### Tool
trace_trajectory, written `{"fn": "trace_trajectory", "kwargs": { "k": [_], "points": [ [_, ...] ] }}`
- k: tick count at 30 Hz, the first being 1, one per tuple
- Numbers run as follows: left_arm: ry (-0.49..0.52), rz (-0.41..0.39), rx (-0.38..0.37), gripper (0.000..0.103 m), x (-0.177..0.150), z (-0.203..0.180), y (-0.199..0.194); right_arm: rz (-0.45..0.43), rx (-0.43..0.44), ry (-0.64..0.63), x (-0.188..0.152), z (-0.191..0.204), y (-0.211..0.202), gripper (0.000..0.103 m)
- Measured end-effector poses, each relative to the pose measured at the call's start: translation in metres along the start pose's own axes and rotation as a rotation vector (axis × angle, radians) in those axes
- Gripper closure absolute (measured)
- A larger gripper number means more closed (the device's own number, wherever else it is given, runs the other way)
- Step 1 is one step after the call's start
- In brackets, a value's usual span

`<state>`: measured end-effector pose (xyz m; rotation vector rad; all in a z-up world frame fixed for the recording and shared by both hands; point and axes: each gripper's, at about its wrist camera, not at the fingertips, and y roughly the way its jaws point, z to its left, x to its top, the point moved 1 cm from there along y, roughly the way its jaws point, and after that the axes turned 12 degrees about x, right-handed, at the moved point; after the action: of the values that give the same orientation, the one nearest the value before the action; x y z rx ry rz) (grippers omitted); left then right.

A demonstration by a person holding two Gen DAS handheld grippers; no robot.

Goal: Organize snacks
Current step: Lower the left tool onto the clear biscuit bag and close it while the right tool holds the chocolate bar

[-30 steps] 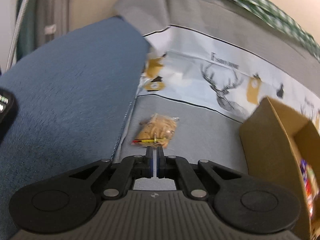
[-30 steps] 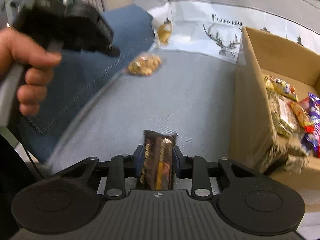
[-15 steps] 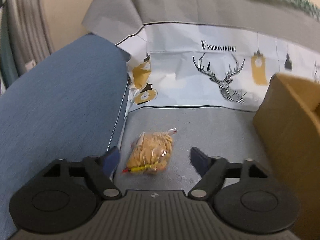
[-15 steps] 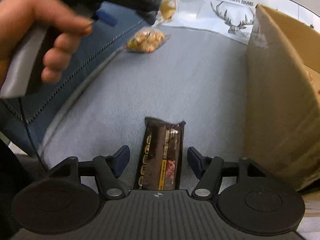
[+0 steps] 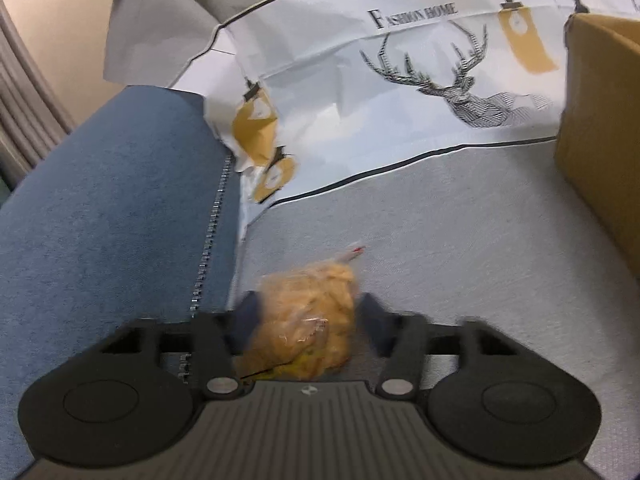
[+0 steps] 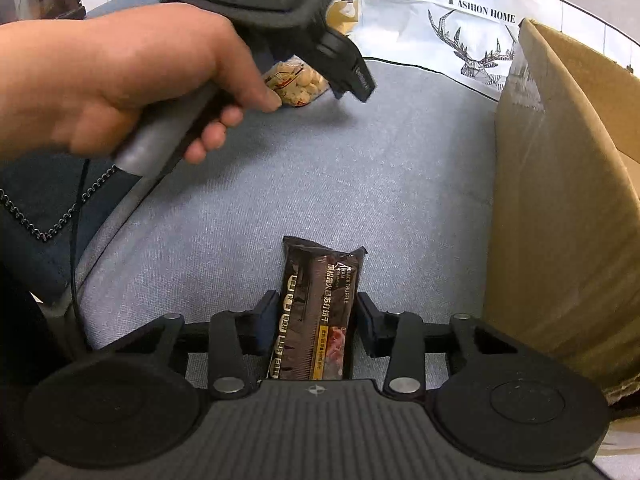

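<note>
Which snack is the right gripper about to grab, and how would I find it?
Start at the tall cardboard box on the grey cushion. Left of it, between the fingers of the right gripper, lies the dark brown packet. It is long, flat and printed; the other snack is a clear bag of yellow pieces.

Near snack bar (image 6: pixel 316 312) dark brown, gold stripe. Far packet (image 5: pixel 308 320) yellow-orange, blurred, perhaps red-tipped. Seat cover (image 6: pixel 320 184) grey-blue; far cloth (image 5: pixel 400 92) white, deer print, yellow lanterns. Right box (image 6: pixel 560 208) tan.
</note>
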<state>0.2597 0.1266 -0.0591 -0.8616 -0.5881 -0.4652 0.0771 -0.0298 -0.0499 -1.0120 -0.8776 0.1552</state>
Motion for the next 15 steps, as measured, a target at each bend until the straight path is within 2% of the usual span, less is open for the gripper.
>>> {"fn": "trace_trajectory", "kwargs": {
  "k": [2,5,7,11,15],
  "points": [
    [-0.043,0.007,-0.033,0.057,0.001,0.008,-0.004,-0.002,0.0,-0.005,-0.001,0.001,0.0,0.06],
    [-0.076,-0.018,-0.03,0.057,0.0,0.02,-0.022,-0.006,0.002,-0.002,0.0,0.0,0.001,0.06],
    [-0.108,-0.022,-0.07,0.058,-0.002,0.028,-0.037,-0.013,0.002,0.003,-0.002,0.001,0.0,0.06],
    [-0.145,-0.001,-0.163,0.057,-0.02,0.048,-0.071,-0.032,0.002,0.007,-0.003,0.0,-0.003,0.061],
    [-0.151,0.054,-0.217,0.057,-0.046,0.063,-0.095,-0.056,-0.003,0.007,-0.003,0.002,-0.006,0.062]
  ]
}}
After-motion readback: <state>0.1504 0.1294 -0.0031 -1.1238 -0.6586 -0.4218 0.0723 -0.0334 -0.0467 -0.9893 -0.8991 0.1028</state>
